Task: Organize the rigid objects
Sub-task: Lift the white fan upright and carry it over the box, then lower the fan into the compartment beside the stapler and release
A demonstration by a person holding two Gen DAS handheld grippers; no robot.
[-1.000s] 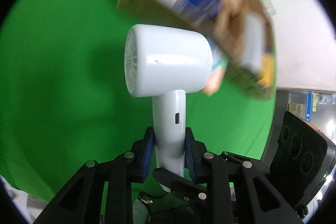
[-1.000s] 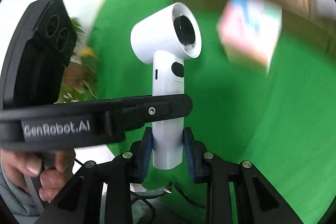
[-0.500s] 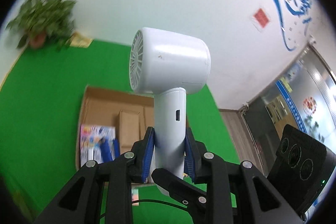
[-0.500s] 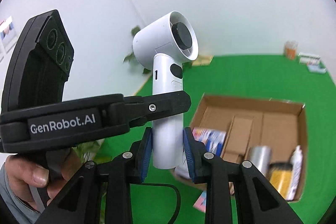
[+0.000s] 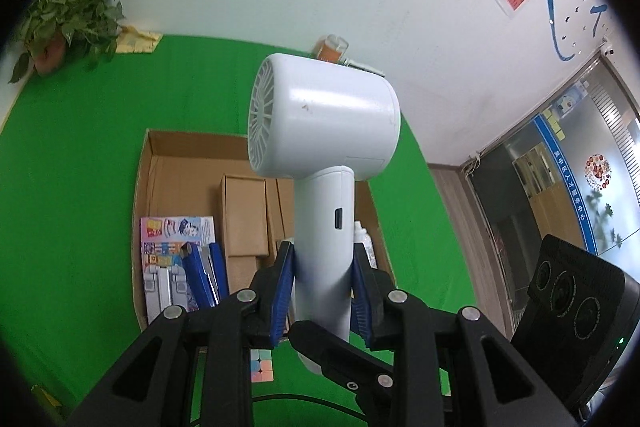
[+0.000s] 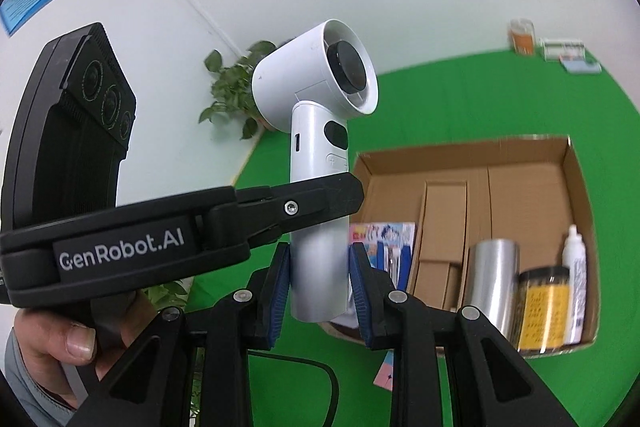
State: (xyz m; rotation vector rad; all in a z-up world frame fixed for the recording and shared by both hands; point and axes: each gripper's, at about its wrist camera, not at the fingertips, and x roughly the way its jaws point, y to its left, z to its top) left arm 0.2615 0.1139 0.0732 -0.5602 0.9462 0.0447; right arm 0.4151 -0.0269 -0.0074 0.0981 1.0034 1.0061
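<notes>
Both claws pinch the handle of the white hand fan (image 5: 324,155), held upright above the green table: the left gripper (image 5: 322,291) and right gripper (image 6: 318,285) closed on it. If they pull unevenly, I reckon it twists loose short of the cardboard box (image 6: 576,195) ahead. Only the right view shows the silver can (image 6: 492,283) and jar (image 6: 542,307); the left shows the rear grille.
</notes>
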